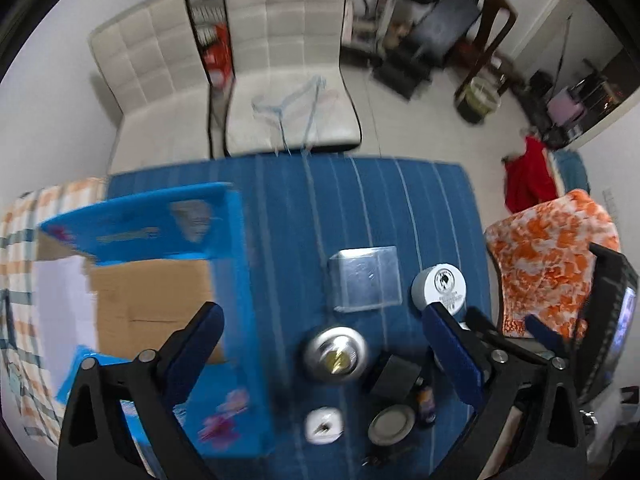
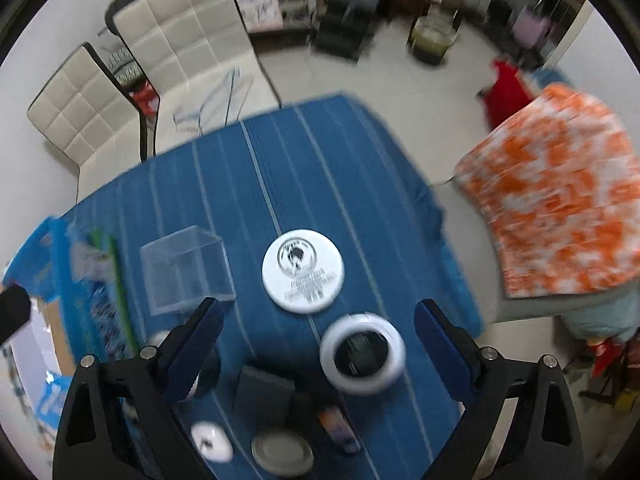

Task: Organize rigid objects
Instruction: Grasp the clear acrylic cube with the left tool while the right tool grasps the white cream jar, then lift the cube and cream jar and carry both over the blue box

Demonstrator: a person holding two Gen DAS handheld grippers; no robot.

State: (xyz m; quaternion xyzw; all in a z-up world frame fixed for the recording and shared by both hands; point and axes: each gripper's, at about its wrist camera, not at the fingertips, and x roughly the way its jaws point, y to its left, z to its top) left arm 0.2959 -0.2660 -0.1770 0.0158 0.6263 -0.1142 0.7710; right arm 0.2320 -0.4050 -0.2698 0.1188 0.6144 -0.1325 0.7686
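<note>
Both views look down on a blue striped table. In the left wrist view an open blue cardboard box lies at the left. To its right lie a clear plastic cube, a white round tin, a silver knob, a black block, a small white piece and a round metal lid. My left gripper is open above the knob. In the right wrist view my right gripper is open above a white ring, with the white tin and cube beyond it.
Two cream padded chairs stand behind the table, one bearing wire hangers. An orange-and-white patterned cloth lies to the right. A checked cloth lies at the left. Clutter and a red garment lie on the floor beyond.
</note>
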